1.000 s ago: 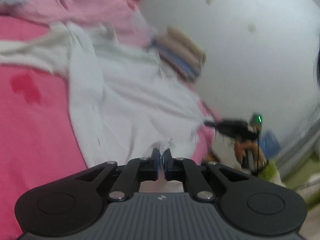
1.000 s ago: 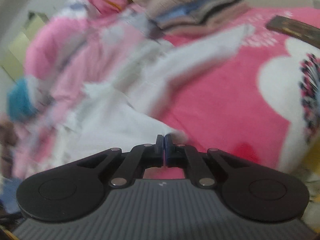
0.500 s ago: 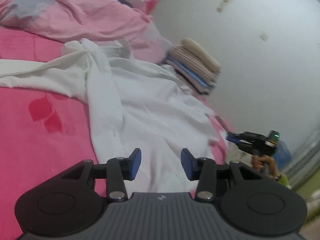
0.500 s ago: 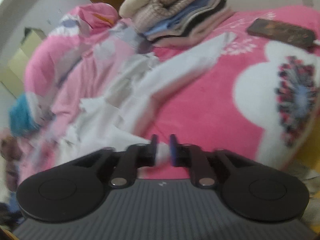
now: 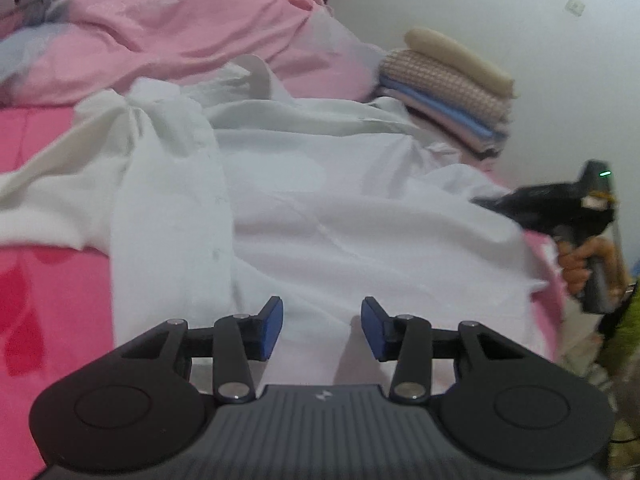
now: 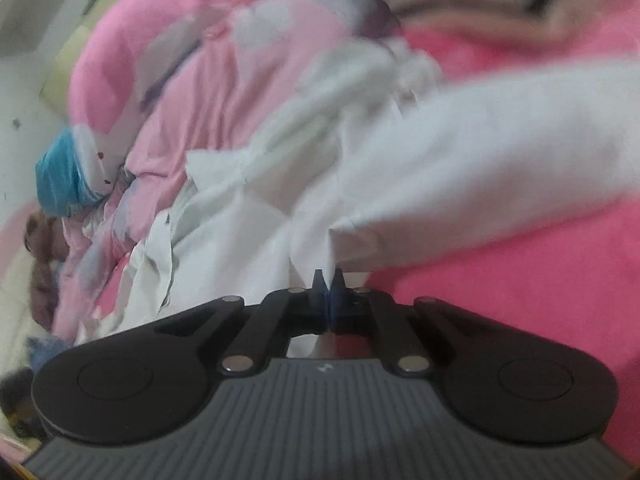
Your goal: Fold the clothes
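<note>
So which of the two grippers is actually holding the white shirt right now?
The right gripper: its jaws are shut on an edge of the white shirt. The left gripper hangs open above the cloth, gripping nothing.

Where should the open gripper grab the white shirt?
Probably the bottom hem of the white shirt, lying just ahead of the open left gripper. Come in low and straight from the near side: that edge lies thin and flat on the pink bed, so the fingers can close over it. The right gripper already pinches another part.
</note>
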A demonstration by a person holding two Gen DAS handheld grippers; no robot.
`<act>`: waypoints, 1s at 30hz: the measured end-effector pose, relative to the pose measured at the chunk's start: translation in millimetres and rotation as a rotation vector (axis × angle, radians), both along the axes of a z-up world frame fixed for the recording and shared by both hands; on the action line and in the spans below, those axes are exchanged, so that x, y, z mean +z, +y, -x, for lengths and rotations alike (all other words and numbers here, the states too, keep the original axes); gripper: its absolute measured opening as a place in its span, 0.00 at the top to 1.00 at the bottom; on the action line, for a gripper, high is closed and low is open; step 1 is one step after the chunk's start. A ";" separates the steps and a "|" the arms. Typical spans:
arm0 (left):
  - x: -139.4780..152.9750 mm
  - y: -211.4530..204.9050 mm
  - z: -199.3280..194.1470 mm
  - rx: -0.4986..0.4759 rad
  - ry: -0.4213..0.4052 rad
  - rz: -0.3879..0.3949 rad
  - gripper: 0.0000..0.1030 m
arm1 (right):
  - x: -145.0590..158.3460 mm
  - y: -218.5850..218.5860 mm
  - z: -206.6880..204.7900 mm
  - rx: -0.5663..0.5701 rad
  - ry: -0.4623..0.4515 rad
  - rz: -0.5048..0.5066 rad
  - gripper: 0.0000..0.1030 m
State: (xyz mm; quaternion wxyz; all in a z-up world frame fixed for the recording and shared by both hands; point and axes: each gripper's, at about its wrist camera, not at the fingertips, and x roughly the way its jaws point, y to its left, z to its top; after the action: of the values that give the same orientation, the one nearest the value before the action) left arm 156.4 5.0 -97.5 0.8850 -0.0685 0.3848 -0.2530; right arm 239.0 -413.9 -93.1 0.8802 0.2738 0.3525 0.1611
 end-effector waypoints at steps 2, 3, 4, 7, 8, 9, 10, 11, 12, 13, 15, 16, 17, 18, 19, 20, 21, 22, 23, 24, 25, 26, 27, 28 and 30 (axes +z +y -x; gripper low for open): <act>-1.5 5.7 -1.9 0.020 0.003 -0.006 0.59 | -2.6 -27.6 -0.9 -0.141 -0.004 -0.011 1.00; -2.1 9.3 -2.8 0.029 0.007 -0.005 0.59 | -6.3 -42.6 -2.7 -0.212 0.015 0.014 1.00; -2.7 12.8 -3.7 0.038 0.010 -0.005 0.59 | -10.5 -58.0 -4.4 -0.282 0.037 0.041 1.00; -1.0 21.7 -5.9 0.065 0.008 -0.001 0.59 | -17.3 -87.3 0.0 -0.366 0.089 0.014 0.98; 0.3 23.6 -7.0 0.071 0.007 0.005 0.59 | -15.0 -89.7 4.4 -0.372 0.095 0.004 0.96; 2.0 25.5 -8.0 0.078 0.002 0.015 0.59 | -10.3 -89.7 8.8 -0.371 0.099 0.012 0.95; 4.0 27.5 -9.1 0.085 -0.005 0.026 0.59 | -3.1 -87.4 13.2 -0.359 0.104 0.037 0.86; 6.0 29.6 -10.2 0.092 -0.012 0.037 0.59 | 5.0 -84.9 17.9 -0.345 0.107 0.068 0.68; 8.0 31.7 -11.3 0.099 -0.019 0.048 0.59 | 13.1 -82.6 22.8 -0.331 0.109 0.100 0.58; 9.8 33.2 -13.1 0.107 -0.028 0.057 0.59 | 23.0 -79.4 28.3 -0.311 0.104 0.151 0.48; 9.9 32.6 -19.8 0.128 -0.050 0.050 0.58 | 44.3 -70.6 39.4 -0.259 0.089 0.280 0.47; 9.5 31.9 -23.4 0.139 -0.061 0.043 0.58 | 54.5 -64.7 44.5 -0.227 0.081 0.352 0.47; 9.1 31.1 -26.9 0.150 -0.072 0.037 0.58 | 65.1 -55.3 48.3 -0.188 0.065 0.416 0.47; 8.8 30.4 -30.5 0.161 -0.083 0.030 0.58 | 75.9 -44.4 51.4 -0.145 0.044 0.475 0.47; 8.4 29.7 -34.0 0.173 -0.094 0.024 0.58 | 86.3 -32.7 52.2 -0.093 0.008 0.492 0.46; 8.0 29.0 -37.6 0.184 -0.105 0.017 0.58 | 96.6 -20.5 51.8 -0.037 -0.035 0.490 0.45; 6.3 29.4 -40.8 0.207 -0.118 0.012 0.58 | 104.1 -5.4 48.0 0.026 -0.081 0.476 0.44; 3.5 30.7 -43.6 0.239 -0.131 0.009 0.58 | 110.3 11.1 42.6 0.092 -0.127 0.458 0.42; 0.8 32.0 -46.4 0.271 -0.145 0.005 0.58 | 114.0 28.2 34.8 0.154 -0.167 0.456 0.40; -1.9 33.3 -49.3 0.303 -0.158 0.001 0.58 | 113.3 48.4 23.5 0.209 -0.198 0.481 0.39; -5.5 35.5 -51.3 0.329 -0.161 0.002 0.58 | 111.0 69.9 11.1 0.262 -0.226 0.515 0.38; -9.6 38.4 -52.8 0.351 -0.155 0.007 0.58 | 108.7 91.5 -1.3 0.314 -0.254 0.549 0.38; -13.2 41.8 -54.0 0.365 -0.147 0.018 0.58 | 103.0 111.6 -17.5 0.361 -0.273 0.585 0.38; -15.7 45.8 -54.7 0.373 -0.140 0.036 0.58 | 96.2 127.0 -34.7 0.399 -0.282 0.610 0.38; -18.6 53.9 -55.7 0.388 -0.136 0.073 0.58 | 80.1 161.2 -67.3 0.455 -0.290 0.644 0.38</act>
State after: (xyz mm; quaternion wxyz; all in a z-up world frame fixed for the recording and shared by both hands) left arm 212.1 58.9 -116.1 0.9380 -0.1563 0.2943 -0.0955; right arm 306.3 -252.7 -13.0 0.9033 -0.1259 0.3087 0.2700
